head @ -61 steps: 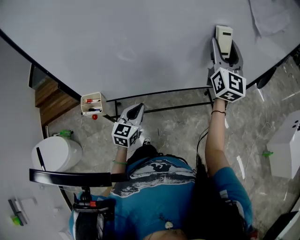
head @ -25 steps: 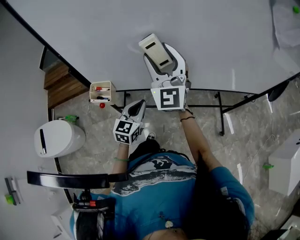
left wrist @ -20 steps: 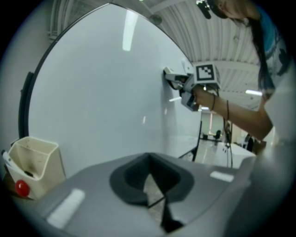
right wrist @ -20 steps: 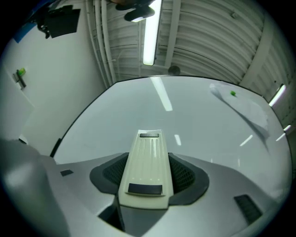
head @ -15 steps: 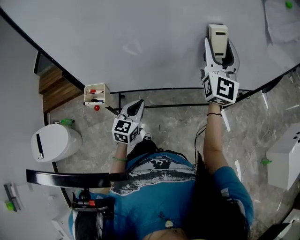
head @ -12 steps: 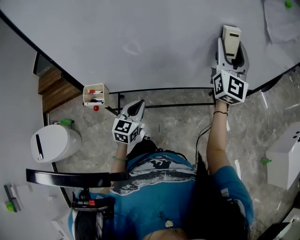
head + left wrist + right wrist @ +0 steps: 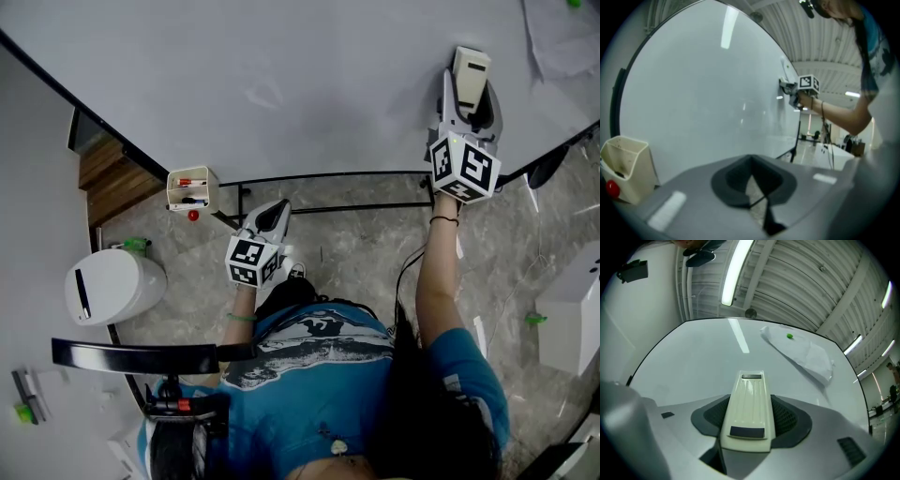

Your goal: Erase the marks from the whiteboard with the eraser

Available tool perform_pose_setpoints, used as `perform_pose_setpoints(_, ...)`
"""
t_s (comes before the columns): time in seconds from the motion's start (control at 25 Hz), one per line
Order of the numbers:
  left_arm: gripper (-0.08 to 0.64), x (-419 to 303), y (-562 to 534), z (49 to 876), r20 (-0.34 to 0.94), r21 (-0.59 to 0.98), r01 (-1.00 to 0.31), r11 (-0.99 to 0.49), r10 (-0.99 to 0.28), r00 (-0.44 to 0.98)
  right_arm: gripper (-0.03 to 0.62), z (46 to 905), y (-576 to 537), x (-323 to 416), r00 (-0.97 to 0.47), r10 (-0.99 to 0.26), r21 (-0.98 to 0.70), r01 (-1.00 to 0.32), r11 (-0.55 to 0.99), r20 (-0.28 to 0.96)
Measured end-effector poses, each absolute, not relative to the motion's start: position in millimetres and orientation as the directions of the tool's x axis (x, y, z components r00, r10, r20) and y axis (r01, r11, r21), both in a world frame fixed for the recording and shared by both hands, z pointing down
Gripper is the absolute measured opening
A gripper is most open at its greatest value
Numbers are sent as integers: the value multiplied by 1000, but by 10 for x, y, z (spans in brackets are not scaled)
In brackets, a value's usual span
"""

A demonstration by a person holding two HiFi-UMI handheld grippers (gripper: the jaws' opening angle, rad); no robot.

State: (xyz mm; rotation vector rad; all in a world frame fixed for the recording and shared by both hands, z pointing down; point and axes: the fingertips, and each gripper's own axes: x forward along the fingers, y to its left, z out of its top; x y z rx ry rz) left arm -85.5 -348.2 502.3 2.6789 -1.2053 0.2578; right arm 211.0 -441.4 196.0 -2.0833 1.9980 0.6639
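Right gripper [image 7: 467, 105]: you're clamping its jaws on the eraser [image 7: 470, 70], one jaw on each long side.
Eraser: it's sitting against the whiteboard [image 7: 281, 75], near the board's lower right edge, pointing away from you.
Left gripper [image 7: 275, 212]: you're holding it just below the whiteboard's bottom edge, jaws pressed together with nothing between them.
Smudge [image 7: 265, 94]: it's showing faintly on the whiteboard, well apart from the eraser.
Box [image 7: 186, 199]: it's hanging at the whiteboard's lower left edge, markers lying inside.
Paper [image 7: 806, 355]: it's lying on the whiteboard beyond the eraser, with a green dot [image 7: 789, 336] on its upper part.
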Motion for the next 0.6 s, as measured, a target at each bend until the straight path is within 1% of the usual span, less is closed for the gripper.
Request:
perform_pose_setpoints(0.16, 3, -841, -3474, 5032, 239, 103, -751, -652, -717, 655, 263, 2037, -4465, 1594, -75, -901, 269, -962, -47, -427)
perform_pose_setpoints(0.32, 3, -855, -3479, 5029, 238, 101, -755, -647, -722, 650, 263, 2158, -4506, 976, -151, -907, 380, -925, -11, -394)
perform_pose_setpoints(0.4, 3, -890, -3486, 5044, 239, 102, -762, -640, -728, 643, 264, 2233, -4532, 610, -224, -892, 433, -901, 36, -392)
perform_pose_setpoints(0.6, 3, -1021, -3461, 5099, 242, 100, -780, -618, -745, 621, 264, 2587, -4543, -261, -354, -890, 476, -859, 188, -287)
